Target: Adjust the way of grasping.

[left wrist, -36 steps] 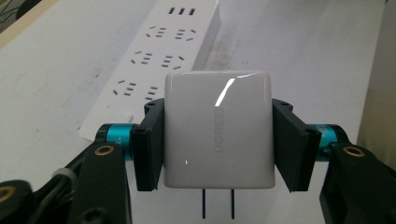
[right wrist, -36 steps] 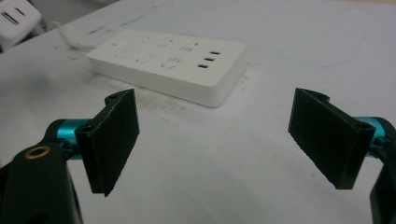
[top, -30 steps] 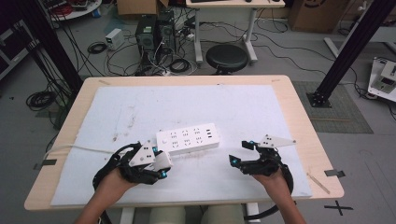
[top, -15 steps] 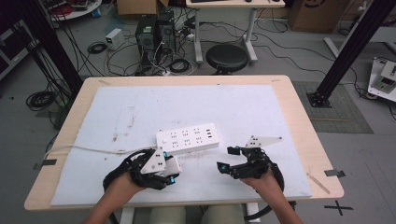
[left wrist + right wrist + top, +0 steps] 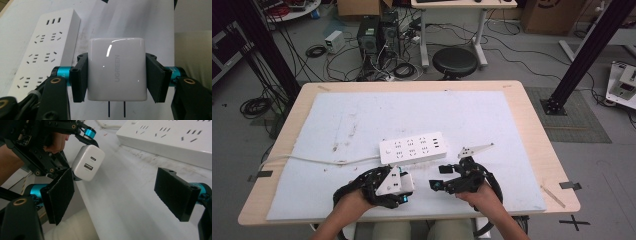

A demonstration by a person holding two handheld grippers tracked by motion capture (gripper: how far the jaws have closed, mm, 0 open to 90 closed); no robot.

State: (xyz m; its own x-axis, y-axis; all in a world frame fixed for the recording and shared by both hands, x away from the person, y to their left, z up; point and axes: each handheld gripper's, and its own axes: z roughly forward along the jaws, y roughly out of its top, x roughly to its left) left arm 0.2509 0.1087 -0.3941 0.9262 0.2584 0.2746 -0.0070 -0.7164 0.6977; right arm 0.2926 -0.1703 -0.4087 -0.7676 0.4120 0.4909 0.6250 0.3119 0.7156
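Charger [image 5: 116, 68], 1, clamped in left hand-held gripper [image 5: 116, 77]; right hand-held gripper [image 5: 122, 195] spread empty; 1 power strip [image 5: 413, 148].

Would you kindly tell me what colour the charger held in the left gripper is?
Glossy white charger, clearest in the left gripper view.

The white cube-shaped plastic charger [image 5: 116, 68] looks glossy and smooth; the long white plastic power strip [image 5: 413, 148] looks matt, the black jaw pads [image 5: 60, 195] rough and foamy, the pale wooden table [image 5: 532, 120] smooth
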